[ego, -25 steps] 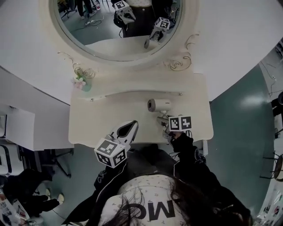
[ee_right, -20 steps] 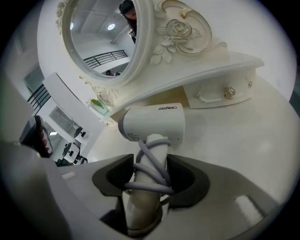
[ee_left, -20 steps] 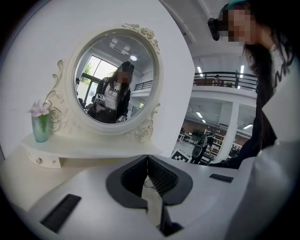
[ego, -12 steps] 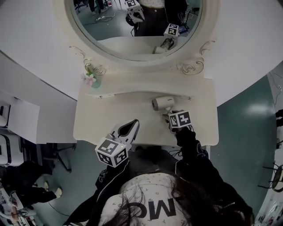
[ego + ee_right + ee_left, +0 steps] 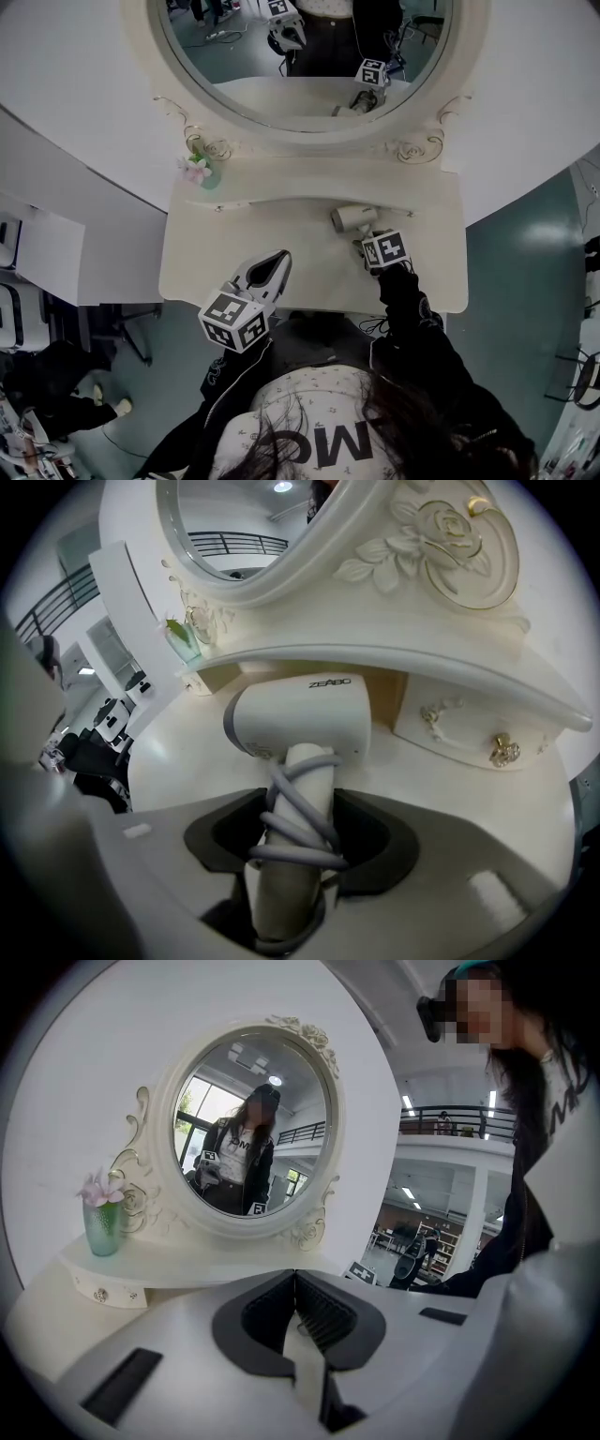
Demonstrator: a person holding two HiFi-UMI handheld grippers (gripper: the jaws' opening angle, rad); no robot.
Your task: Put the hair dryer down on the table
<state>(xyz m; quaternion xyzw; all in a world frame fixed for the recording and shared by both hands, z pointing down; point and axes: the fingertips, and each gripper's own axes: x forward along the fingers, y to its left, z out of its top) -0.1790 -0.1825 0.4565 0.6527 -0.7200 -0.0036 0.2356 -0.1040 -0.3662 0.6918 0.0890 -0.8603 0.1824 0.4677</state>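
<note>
The white hair dryer (image 5: pixel 353 218) is at the back right of the cream dressing table (image 5: pixel 211 272), its barrel just in front of the raised shelf. My right gripper (image 5: pixel 368 242) is shut on its handle. In the right gripper view the handle (image 5: pixel 298 799), wrapped in grey cord, stands between the dark pads, and the barrel (image 5: pixel 300 719) is low over the tabletop; I cannot tell whether it touches. My left gripper (image 5: pixel 278 260) hangs over the table's front edge with its jaws shut (image 5: pixel 295 1279) and nothing between them.
A small green vase with a pink flower (image 5: pixel 199 172) stands on the shelf at the left. The oval mirror (image 5: pixel 300 56) rises behind. A little drawer with a gold handle (image 5: pixel 469 733) sits under the shelf, right of the dryer.
The head camera has shifted. My right gripper has edged slightly toward the mirror with the dryer still in it. The left gripper has hardly moved.
</note>
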